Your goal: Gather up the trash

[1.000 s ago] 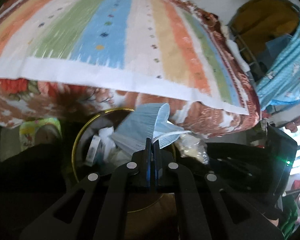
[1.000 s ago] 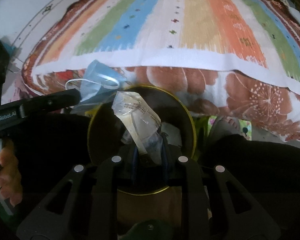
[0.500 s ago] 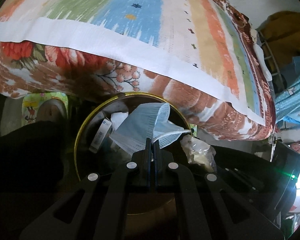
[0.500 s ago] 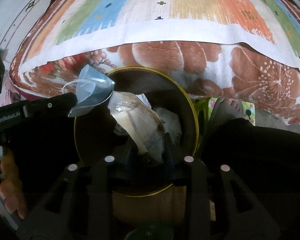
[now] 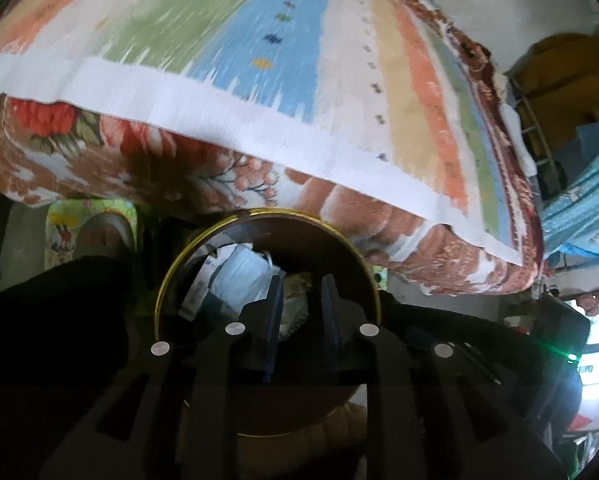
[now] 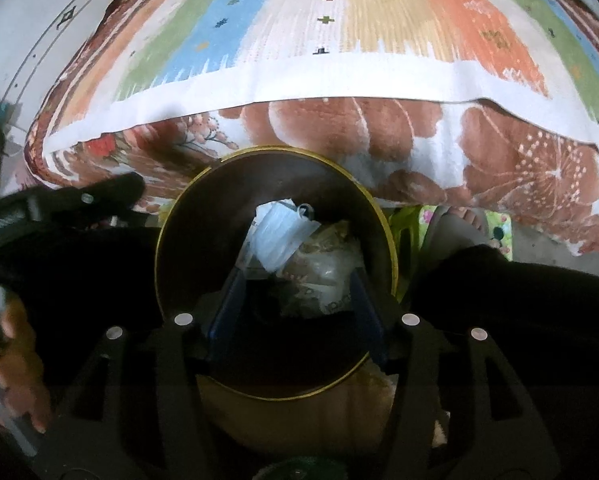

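Observation:
A round trash bin with a gold rim (image 5: 167,280) (image 6: 391,256) stands on the floor against the bed. A light blue face mask (image 5: 239,280) (image 6: 279,236) and a clear plastic wrapper (image 6: 323,276) lie inside it among other trash. My left gripper (image 5: 299,284) is open and empty over the bin's mouth. My right gripper (image 6: 295,280) is open and empty, its blue-padded fingers (image 6: 229,300) spread over the bin. The left gripper also shows at the left of the right wrist view (image 6: 111,196).
A bed with a striped cloth (image 5: 259,60) (image 6: 339,20) over a floral blanket (image 6: 499,168) rises behind the bin. A sandalled foot on a green patterned mat (image 5: 95,232) (image 6: 459,220) is beside the bin. Dark trouser legs flank it. Clothes hang at right (image 5: 579,200).
Both grippers have opened. The mask dropped from the left gripper and the plastic wrapper from the right; both now lie in the bin. The left gripper has drawn back.

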